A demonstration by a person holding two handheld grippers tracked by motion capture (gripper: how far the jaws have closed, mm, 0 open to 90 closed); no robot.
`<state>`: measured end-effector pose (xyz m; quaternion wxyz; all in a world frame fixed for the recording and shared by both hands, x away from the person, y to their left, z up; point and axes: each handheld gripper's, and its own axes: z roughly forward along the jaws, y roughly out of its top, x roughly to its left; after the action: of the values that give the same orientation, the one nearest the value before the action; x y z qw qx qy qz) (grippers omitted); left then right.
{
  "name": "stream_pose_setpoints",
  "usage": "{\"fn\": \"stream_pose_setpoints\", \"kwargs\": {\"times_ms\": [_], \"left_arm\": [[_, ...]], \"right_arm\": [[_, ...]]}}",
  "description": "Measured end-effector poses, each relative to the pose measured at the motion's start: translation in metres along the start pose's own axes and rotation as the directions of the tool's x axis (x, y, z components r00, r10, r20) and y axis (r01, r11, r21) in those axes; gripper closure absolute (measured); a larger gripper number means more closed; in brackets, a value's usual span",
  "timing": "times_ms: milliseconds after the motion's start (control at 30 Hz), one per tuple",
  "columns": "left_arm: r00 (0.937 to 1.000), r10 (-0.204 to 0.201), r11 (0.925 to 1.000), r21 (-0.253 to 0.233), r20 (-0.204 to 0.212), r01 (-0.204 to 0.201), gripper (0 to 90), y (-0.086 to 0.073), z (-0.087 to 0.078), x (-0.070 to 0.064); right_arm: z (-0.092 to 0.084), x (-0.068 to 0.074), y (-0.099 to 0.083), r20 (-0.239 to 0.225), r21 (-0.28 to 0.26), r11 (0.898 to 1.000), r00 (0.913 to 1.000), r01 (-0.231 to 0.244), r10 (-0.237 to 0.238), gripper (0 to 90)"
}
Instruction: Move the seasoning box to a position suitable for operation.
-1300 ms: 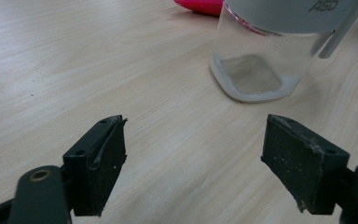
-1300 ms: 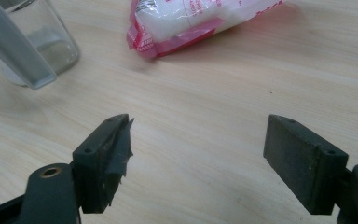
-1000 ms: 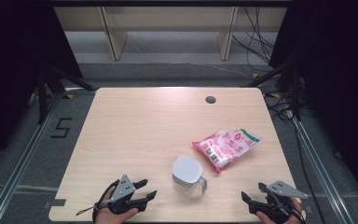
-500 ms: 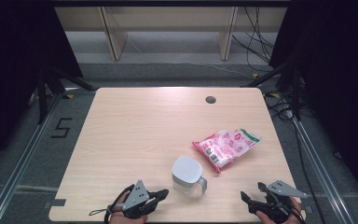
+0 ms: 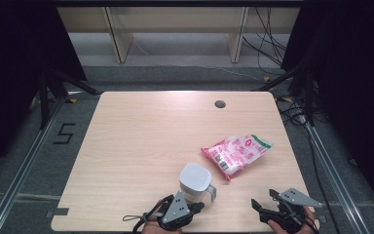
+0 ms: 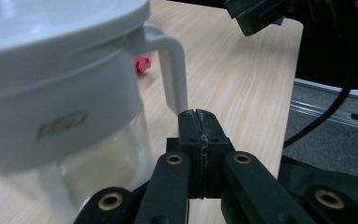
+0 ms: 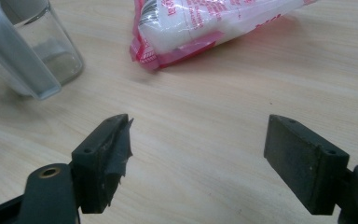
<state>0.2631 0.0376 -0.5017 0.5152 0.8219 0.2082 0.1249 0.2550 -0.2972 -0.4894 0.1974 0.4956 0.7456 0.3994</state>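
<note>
A glass pitcher (image 5: pixel 195 181) with a white lid and handle (image 5: pixel 211 191) stands near the table's front edge. My left gripper (image 5: pixel 197 208) is shut and holds nothing, just in front of the pitcher. In the left gripper view its closed tips (image 6: pixel 199 114) sit right below the end of the pitcher's handle (image 6: pixel 172 70); I cannot tell if they touch. A pink and white snack bag (image 5: pixel 236 153) lies flat to the right of the pitcher. My right gripper (image 5: pixel 264 199) is open at the front right, and the bag (image 7: pixel 205 23) and pitcher (image 7: pixel 37 46) lie beyond its fingers (image 7: pixel 107 149).
The wooden table (image 5: pixel 151 131) has a round cable hole (image 5: pixel 219 104) near its far edge. Beyond it stand shelf legs and cables on the grey floor. The right gripper (image 6: pixel 261 14) shows across the table in the left gripper view.
My left gripper has moved right along the front edge, up to the pitcher. The right gripper, the pitcher and the bag have stayed put.
</note>
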Motion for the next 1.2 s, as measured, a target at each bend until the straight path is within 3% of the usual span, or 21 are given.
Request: {"fn": "stream_pose_setpoints", "kwargs": {"times_ms": [67,100,133,233,300,333,367,400,433,500,533,567,633,667,733,867,967,1000,1067,1133,1200], "left_arm": [[0.9999,0.014,0.9999,0.002,-0.01,-0.014,89.3,0.001,0.003,0.001],[0.9999,-0.003,1.0,0.005,-0.013,0.003,89.2,0.003,0.007,0.002],[0.9995,0.013,0.9999,0.006,-0.03,-0.013,89.2,0.004,0.009,0.003],[0.9996,0.005,0.9999,0.012,-0.027,-0.005,88.9,0.004,0.014,0.003],[0.9992,0.007,0.9997,0.023,-0.04,-0.006,88.5,0.002,0.016,0.005],[0.9992,-0.019,0.9998,0.007,-0.035,0.02,88.6,0.0,0.017,0.006],[0.9989,-0.024,0.9997,0.006,-0.039,0.025,89.2,0.0,0.016,0.008],[0.9986,-0.039,0.9992,0.005,-0.036,0.04,89.1,0.0,0.016,0.008],[0.9988,-0.026,0.9996,0.007,-0.042,0.026,89.2,0.0,0.016,0.008],[0.9983,-0.003,1.0,0.006,-0.058,0.004,89.2,-0.001,0.015,0.008],[0.999,-0.018,0.9997,0.013,-0.04,0.019,89.1,-0.001,0.015,0.009],[0.9986,0.002,0.9996,0.027,-0.052,0.0,89.1,-0.001,0.014,0.01],[0.9983,-0.014,0.9998,0.015,-0.057,0.015,89.1,-0.002,0.013,0.01],[0.9972,-0.014,0.9998,0.012,-0.074,0.015,89.1,-0.003,0.011,0.012],[0.9973,-0.018,0.9997,0.017,-0.071,0.02,89.1,-0.004,0.008,0.017],[0.9914,-0.035,0.9991,0.018,-0.126,0.037,89.1,-0.009,-0.006,0.03],[0.9917,-0.035,0.9988,0.03,-0.124,0.039,89.0,-0.013,-0.015,0.042],[0.989,-0.029,0.9987,0.037,-0.145,0.034,89.0,-0.014,-0.018,0.046],[0.9897,-0.038,0.9987,0.028,-0.138,0.042,89.0,-0.015,-0.02,0.05],[0.9868,-0.069,0.9973,0.016,-0.146,0.072,88.8,-0.017,-0.023,0.061],[0.9861,-0.066,0.9974,0.018,-0.153,0.069,88.6,-0.018,-0.024,0.064]], "right_arm": [[0.001,0.0,0.0,-0.003,-0.008,1.0,1.0,-0.004,0.004,23.6],[-0.001,-0.001,0.0,-0.012,-0.005,1.0,0.9999,0.007,-0.007,23.6],[-0.001,-0.001,0.0,-0.014,-0.008,1.0,0.9999,0.009,-0.009,23.7],[0.0,0.0,0.001,-0.031,-0.029,1.0,0.9995,-0.011,0.01,24.0],[-0.001,0.0,0.001,-0.028,-0.018,1.0,0.9996,0.002,-0.003,23.9],[-0.001,0.0,0.001,-0.026,-0.018,1.0,0.9996,0.006,-0.006,24.0],[-0.003,0.004,0.0,-0.024,-0.005,0.999,0.999,-0.037,0.037,23.9],[-0.002,0.0,0.001,-0.021,-0.024,1.0,0.9997,0.013,-0.013,24.0],[-0.002,0.002,0.0,-0.024,-0.013,1.0,0.9995,-0.021,0.021,24.0],[-0.001,0.0,0.0,-0.021,-0.03,1.0,0.9998,0.0,-0.001,24.0],[0.0,0.0,0.0,-0.012,-0.027,1.0,0.9999,-0.001,0.001,23.9],[-0.002,0.001,0.0,-0.021,-0.014,1.0,0.9997,-0.011,0.01,24.0],[-0.002,0.003,0.0,-0.023,-0.019,0.999,0.9992,-0.032,0.032,24.0],[-0.001,0.0,0.0,-0.022,-0.03,1.0,0.9998,-0.004,0.004,24.0],[-0.001,0.0,0.0,-0.023,-0.031,1.0,0.9997,-0.004,0.003,24.0],[-0.001,0.0,0.0,-0.023,-0.03,1.0,0.9997,-0.004,0.003,23.9],[-0.002,0.0,0.0,-0.025,-0.021,1.0,0.9997,0.001,-0.001,23.9],[-0.001,0.0,0.0,-0.021,-0.029,1.0,0.9998,-0.006,0.005,24.0],[-0.001,0.0,0.0,-0.009,-0.017,1.0,1.0,-0.002,0.002,24.0],[-0.002,0.001,0.0,-0.026,-0.026,0.999,0.9995,-0.019,0.018,24.0],[0.0,0.001,0.0,-0.011,-0.026,1.0,0.9999,-0.011,0.011,24.0]]}}
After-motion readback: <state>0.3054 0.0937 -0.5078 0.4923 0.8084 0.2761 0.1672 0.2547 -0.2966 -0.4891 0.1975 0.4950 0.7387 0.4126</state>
